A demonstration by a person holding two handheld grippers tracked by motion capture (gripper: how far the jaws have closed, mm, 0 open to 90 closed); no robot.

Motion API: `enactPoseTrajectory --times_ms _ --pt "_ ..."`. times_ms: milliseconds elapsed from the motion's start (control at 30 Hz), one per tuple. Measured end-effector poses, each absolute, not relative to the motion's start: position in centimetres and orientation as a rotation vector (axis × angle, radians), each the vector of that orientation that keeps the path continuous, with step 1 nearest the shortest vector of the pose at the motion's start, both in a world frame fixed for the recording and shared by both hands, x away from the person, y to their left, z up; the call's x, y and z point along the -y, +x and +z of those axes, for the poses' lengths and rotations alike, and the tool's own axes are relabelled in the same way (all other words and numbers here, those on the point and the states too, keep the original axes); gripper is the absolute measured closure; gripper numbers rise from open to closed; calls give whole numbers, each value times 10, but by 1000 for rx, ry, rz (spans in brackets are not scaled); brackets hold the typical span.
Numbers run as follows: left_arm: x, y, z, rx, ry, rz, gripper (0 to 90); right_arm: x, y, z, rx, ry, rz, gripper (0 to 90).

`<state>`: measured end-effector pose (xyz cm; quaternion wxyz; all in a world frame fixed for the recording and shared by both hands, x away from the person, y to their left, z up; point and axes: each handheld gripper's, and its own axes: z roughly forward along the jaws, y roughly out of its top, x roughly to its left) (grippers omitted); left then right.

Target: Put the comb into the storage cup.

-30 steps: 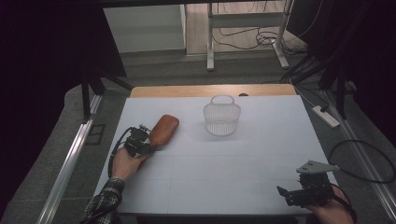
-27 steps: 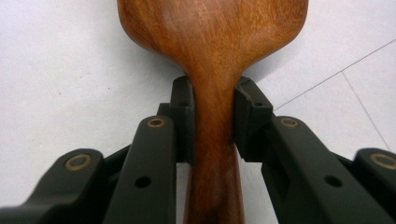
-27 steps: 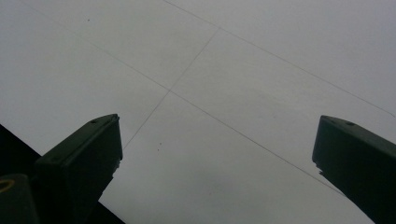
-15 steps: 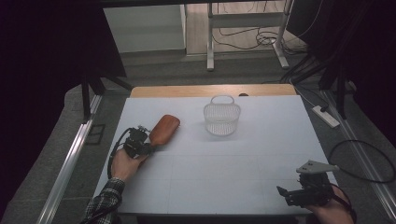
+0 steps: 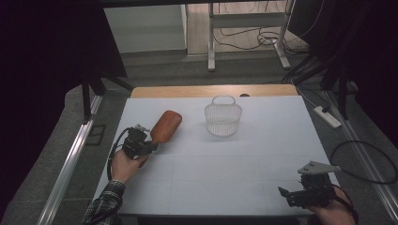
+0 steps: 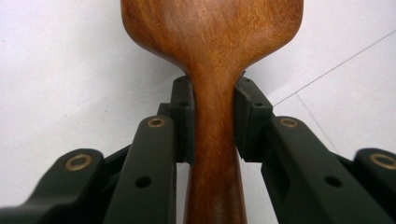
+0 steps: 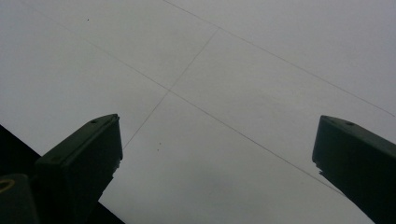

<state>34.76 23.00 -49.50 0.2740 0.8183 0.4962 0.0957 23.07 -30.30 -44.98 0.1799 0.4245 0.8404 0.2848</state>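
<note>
Hairbrush (image 5: pixel 165 126) sits clamped by its wooden neck in the left gripper's (image 5: pixel 149 146) fingers (image 6: pixel 184 119), head pointing ahead toward the basket (image 5: pixel 223 119) beyond, while the right gripper (image 5: pixel 290 195) rests wide open, far off.

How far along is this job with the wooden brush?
Done: the left tool has closed on the wooden hairbrush, its pads pressing the narrow handle. In hand: the brush sits at the table's left side, apart from the white basket. Left, probably: carrying the brush over to the basket, which looks empty. The right tool waits open near the front edge, holding nothing.
</note>
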Motion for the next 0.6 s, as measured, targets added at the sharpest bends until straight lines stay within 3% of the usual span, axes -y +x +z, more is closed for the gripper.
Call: enactPoseTrajectory --times_ms 600 --pt "-226 326 -473 -1244 2129 308 719 303 229 -448 -2363 1181 820 14"
